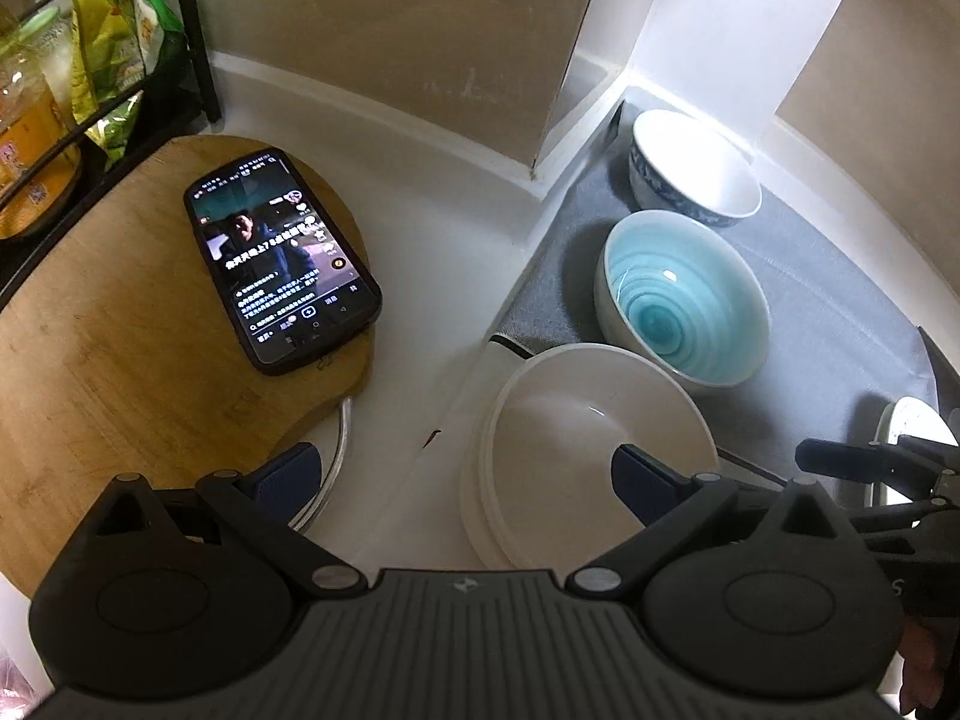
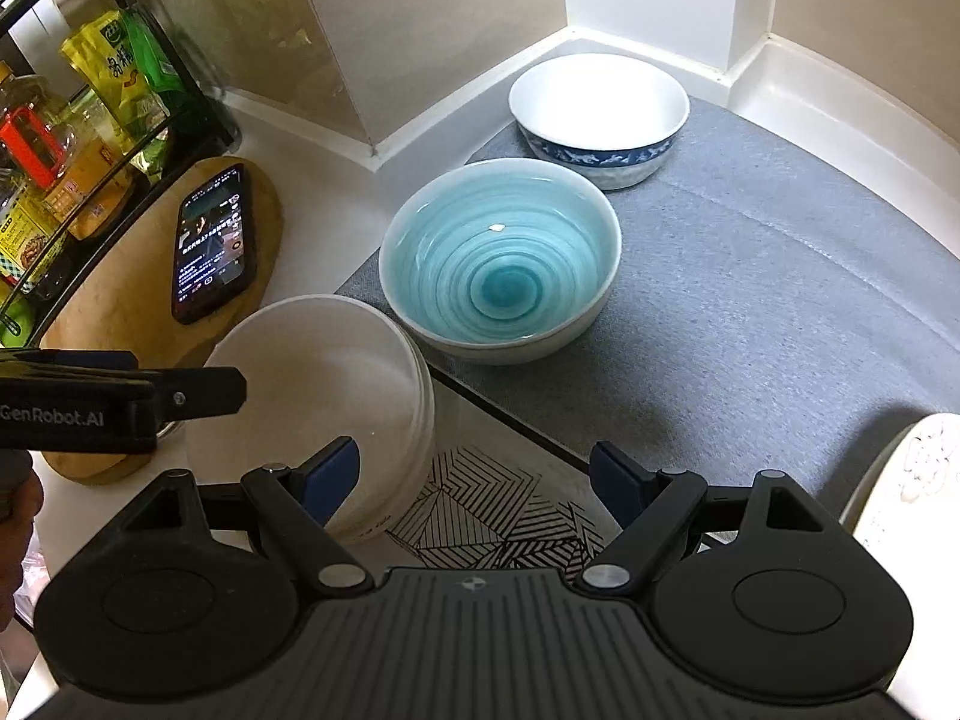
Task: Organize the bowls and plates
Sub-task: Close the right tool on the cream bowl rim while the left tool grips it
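Observation:
A stack of white plates [image 1: 576, 420] [image 2: 312, 378] sits on the counter at the near edge of a grey mat [image 1: 810, 324] [image 2: 780, 276]. On the mat behind it stand a bowl with a turquoise swirl [image 1: 684, 300] [image 2: 501, 264] and a white bowl with a blue patterned band [image 1: 696, 168] [image 2: 600, 114]. My left gripper [image 1: 465, 474] is open above the stack's left rim, one finger over the plates, one over the counter. My right gripper [image 2: 474, 477] is open over the stack's right edge, nothing between its fingers. In the right wrist view the left gripper [image 2: 198, 390] reaches in over the plates.
A lit phone [image 1: 282, 258] [image 2: 213, 246] lies on a round wooden board [image 1: 108, 348] [image 2: 120, 300] to the left, beside a black rack of bottles and packets [image 2: 60, 168]. A surface with a black line pattern [image 2: 498, 510] lies below the right gripper. A white dish [image 2: 912, 480] is at the right.

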Demonstrator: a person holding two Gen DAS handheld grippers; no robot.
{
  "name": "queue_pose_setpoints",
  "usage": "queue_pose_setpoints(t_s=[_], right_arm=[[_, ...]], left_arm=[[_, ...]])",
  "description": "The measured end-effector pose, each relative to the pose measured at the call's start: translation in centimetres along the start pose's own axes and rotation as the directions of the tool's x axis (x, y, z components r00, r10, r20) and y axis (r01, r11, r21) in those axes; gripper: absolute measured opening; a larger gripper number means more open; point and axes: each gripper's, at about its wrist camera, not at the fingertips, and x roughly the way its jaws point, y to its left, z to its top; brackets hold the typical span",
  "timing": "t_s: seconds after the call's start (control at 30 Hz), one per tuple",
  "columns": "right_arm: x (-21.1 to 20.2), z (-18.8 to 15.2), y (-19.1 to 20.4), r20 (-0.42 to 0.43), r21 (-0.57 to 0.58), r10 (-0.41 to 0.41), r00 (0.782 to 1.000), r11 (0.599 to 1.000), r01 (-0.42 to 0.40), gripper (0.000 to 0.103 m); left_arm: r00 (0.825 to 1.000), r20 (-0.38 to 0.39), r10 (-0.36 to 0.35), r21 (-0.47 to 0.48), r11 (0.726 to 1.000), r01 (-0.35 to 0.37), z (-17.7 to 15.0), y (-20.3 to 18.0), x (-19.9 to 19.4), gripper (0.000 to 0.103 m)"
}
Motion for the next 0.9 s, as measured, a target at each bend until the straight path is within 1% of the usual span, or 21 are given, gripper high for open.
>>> queue_pose_setpoints(t_s=[0.17, 0.43, 0.9], right_arm=[[0.9, 0.4, 0.3, -0.015, -0.009, 0.004, 1.000, 1.000, -0.004, 0.086], [2.0, 0.7, 0.2, -0.042, 0.000, -0.004, 0.999, 1.000, 0.004, 0.086], [3.3, 0.8, 0.4, -0.069, -0.001, -0.009, 0.998, 1.000, 0.009, 0.086]], left_arm=[[1.000, -0.031, 0.007, -0.001, 1.000, -0.008, 0.4, 0.0, 1.2, 0.103], [0.998, -0.058, 0.023, 0.006, 1.000, -0.022, 0.9, 0.1, 2.5, 0.103], [0.996, -0.090, 0.017, 0.019, 1.000, -0.016, 1.2, 0.1, 3.9, 0.103]])
